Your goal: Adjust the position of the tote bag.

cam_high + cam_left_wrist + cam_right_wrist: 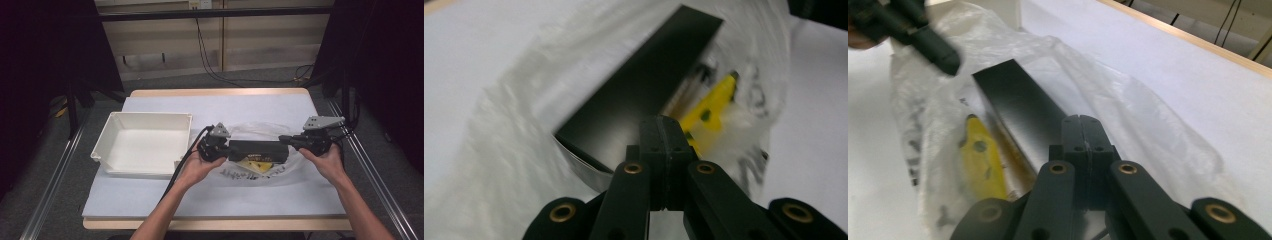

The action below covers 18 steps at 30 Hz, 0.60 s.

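Saw black box (259,149) inside clear plastic bag (260,131), table centre, white bin (142,142) at its 9 o'clock. Left gripper (663,131) and right gripper (1083,131) both pressed together at box ends, pinch on film unclear. Judged bag thin, slippery; box rigid; I'd grab film edges.

One white bin (142,142) sits on the desk (215,200), along with one clear plastic bag (260,131), one long black box (258,149), one yellow item (982,157), and two hand-held grippers.
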{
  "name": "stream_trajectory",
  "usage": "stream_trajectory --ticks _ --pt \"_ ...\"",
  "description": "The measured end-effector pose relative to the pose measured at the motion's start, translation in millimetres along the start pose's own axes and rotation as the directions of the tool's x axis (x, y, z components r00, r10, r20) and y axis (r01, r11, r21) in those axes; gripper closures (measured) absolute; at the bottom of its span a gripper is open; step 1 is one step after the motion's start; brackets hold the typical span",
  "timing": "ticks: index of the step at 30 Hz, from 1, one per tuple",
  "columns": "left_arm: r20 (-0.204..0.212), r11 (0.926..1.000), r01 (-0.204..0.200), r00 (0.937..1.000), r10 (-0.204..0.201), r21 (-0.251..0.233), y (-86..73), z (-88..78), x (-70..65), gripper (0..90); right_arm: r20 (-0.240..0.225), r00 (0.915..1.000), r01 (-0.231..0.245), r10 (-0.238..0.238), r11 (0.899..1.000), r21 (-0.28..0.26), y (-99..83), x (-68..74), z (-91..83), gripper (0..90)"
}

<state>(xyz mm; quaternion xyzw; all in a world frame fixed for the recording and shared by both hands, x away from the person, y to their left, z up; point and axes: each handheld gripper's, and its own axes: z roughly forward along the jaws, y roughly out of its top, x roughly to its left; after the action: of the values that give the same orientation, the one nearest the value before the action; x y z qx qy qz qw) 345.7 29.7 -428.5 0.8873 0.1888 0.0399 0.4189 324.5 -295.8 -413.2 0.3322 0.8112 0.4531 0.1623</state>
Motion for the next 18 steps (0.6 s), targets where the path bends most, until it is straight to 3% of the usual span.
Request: stream_trajectory --ticks 6,10,12,14,15,18 --pt "0.016 0.9969 -0.018 0.9997 0.017 0.076 -22.9 5.8 -3.8 90.0 0.013 0.9995 -0.029 0.029 0.998 0.058 1.3 -20.8 20.2 90.0" --pt "0.033 0.9973 0.009 0.9994 -0.012 0.073 -37.6 9.8 -2.3 90.0 0.029 0.9986 -0.047 0.044 0.993 0.111 -4.2 -32.5 34.1 90.0" --pt "0.029 0.9952 0.000 0.9996 -0.003 0.098 -38.7 11.8 -1.8 90.0 0.030 0.9975 -0.067 0.064 0.990 0.122 -6.8 -39.8 39.9 90.0" --pt "0.033 0.9947 -0.012 0.9994 0.009 0.102 -39.1 13.7 -1.5 90.0 0.036 0.9961 -0.084 0.080 0.988 0.132 -9.1 -46.5 45.9 90.0" --pt "0.033 0.9961 0.001 0.9994 -0.004 0.088 -40.1 15.5 -2.9 90.0 0.037 0.9958 -0.089 0.084 0.985 0.148 -10.7 -49.2 48.9 90.0" --pt "0.040 0.9906 -0.029 0.9989 0.023 0.134 -42.2 18.3 -4.0 90.0 0.042 0.9928 -0.118 0.112 0.977 0.180 -17.7 -55.6 57.5 90.0"
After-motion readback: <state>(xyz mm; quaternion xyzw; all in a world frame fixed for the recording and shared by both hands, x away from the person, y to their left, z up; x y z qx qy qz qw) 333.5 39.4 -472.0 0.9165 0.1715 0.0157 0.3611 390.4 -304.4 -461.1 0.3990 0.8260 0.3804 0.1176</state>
